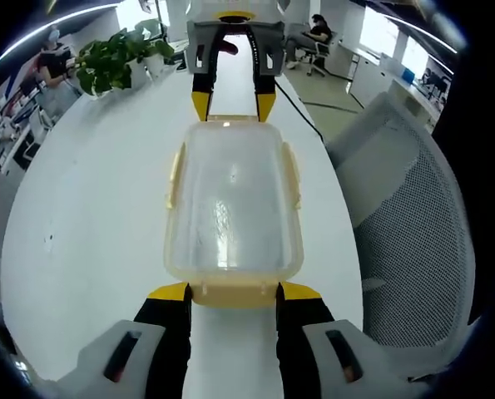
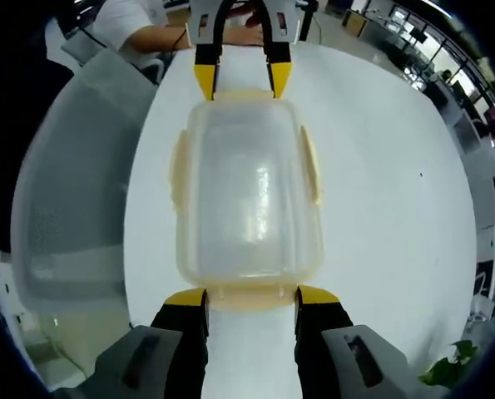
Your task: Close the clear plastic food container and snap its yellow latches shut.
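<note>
— Sitting lid-on, that clear rectangular plastic food container [image 1: 233, 204] on the white worktop [image 1: 97, 208]?
— Yes; left tongs [image 1: 233, 297] and right tongs [image 2: 251, 301] gape apart at opposite ends. Yellow latches [image 2: 311, 165] look unsnapped.

1. Legible text: none in the left gripper view or the right gripper view.
2. Clear plastic food container [image 1: 233, 204]: lid and walls carry no readable label, brand or number; any embossed marking may be lost to glare and blur.
3. Yellow latches [image 2: 312, 163]: plain, no print that can be read.
4. Bench [image 1: 97, 208]: white surface with small dark specks, too small to read as characters.
5. Background office area: no sign or screen text is resolvable at this picture quality.
</note>
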